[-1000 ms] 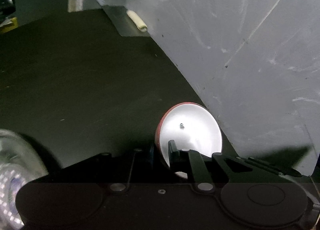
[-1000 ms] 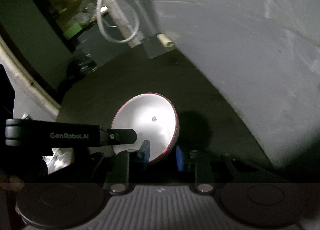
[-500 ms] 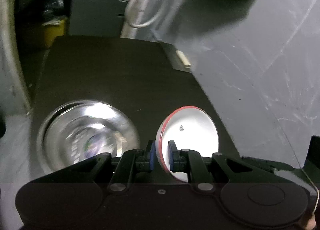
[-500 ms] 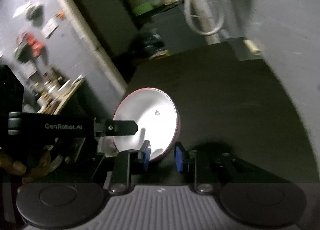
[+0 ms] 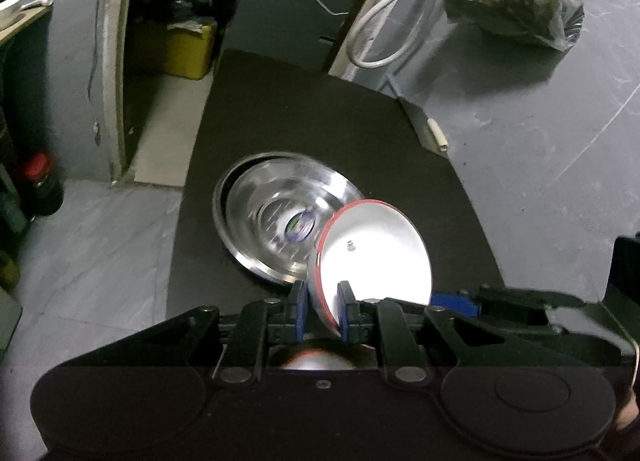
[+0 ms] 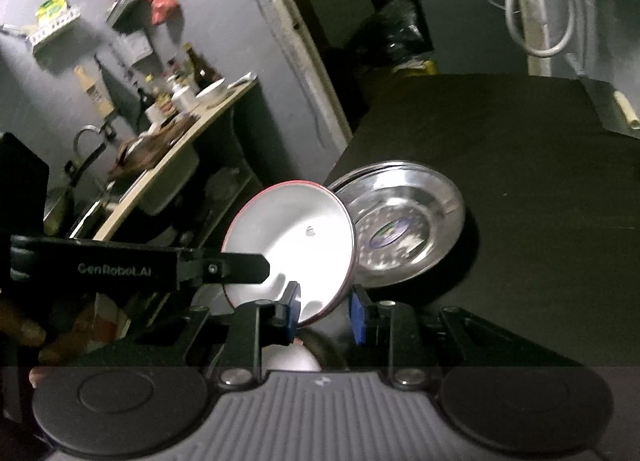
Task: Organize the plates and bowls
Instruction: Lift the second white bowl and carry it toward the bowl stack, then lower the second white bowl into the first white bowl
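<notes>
between both fingers (image 5: 346, 311) sits the bowl (image 5: 376, 253) rim.

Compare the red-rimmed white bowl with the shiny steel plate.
The red-rimmed white bowl is matte white and tilted on edge, gripped off the table; the shiny steel plate is mirror-like, wider, and lies flat on the black table. Both are round, and neither holds anything.

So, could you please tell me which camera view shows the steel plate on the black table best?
The left wrist view: the steel plate lies nearly whole there, with only its near right edge behind the white bowl. In the right wrist view the bowl hides the plate's left part.
</notes>
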